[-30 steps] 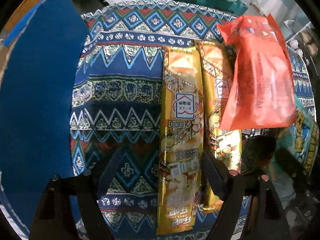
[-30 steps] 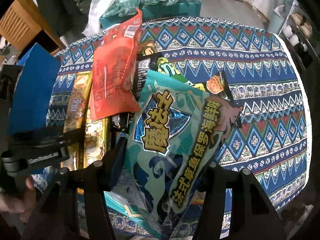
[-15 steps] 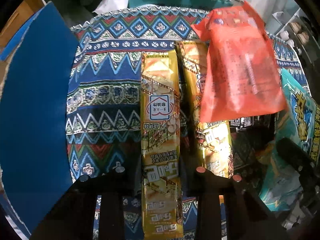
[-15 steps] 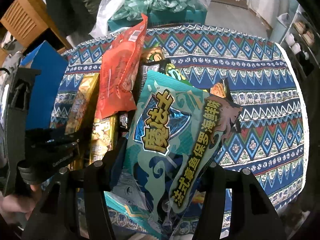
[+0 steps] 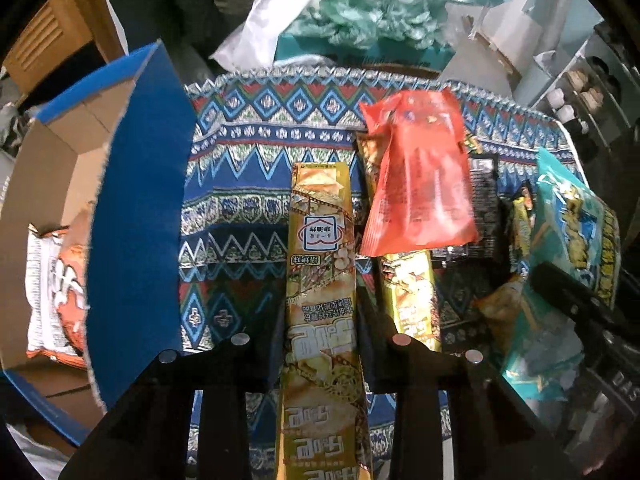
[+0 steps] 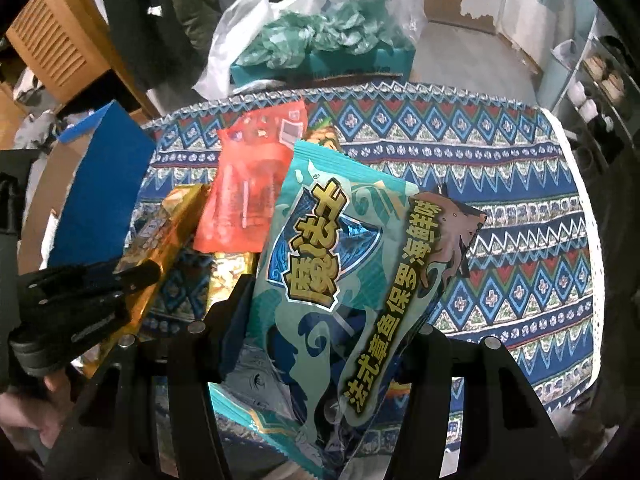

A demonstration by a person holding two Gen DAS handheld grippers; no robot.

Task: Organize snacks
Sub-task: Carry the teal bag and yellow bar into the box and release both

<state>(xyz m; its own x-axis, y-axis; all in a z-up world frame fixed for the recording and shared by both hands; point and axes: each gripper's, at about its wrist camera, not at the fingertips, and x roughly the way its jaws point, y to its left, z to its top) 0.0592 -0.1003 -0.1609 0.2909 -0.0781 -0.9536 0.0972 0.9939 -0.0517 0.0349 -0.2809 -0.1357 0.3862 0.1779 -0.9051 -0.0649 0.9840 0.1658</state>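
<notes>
A: Left gripper (image 5: pixel 320 344)?
B: Clamped on the long gold snack pack (image 5: pixel 322 280), near its lower half. Long axis runs straight away from the camera, over the patterned tablecloth (image 5: pixel 248 184), beside the blue box (image 5: pixel 136 216).
A: Right gripper (image 6: pixel 328 320)?
B: Part-closed on the teal chip bag (image 6: pixel 340 264), bag upright, top tilted slightly left. Orange pouch (image 6: pixel 248 184) behind it.

— What sort of place is this?
— A lived-in home. A patterned cloth (image 6: pixel 500 184) covers the table, and a slatted wooden cabinet (image 6: pixel 52 48) stands far left.
— Anything else?
— Dark clothing (image 6: pixel 168 12) hangs at the far side, plastic bags (image 6: pixel 244 36) pile beyond the table, and a shelf of shoes (image 6: pixel 600 76) stands far right.
</notes>
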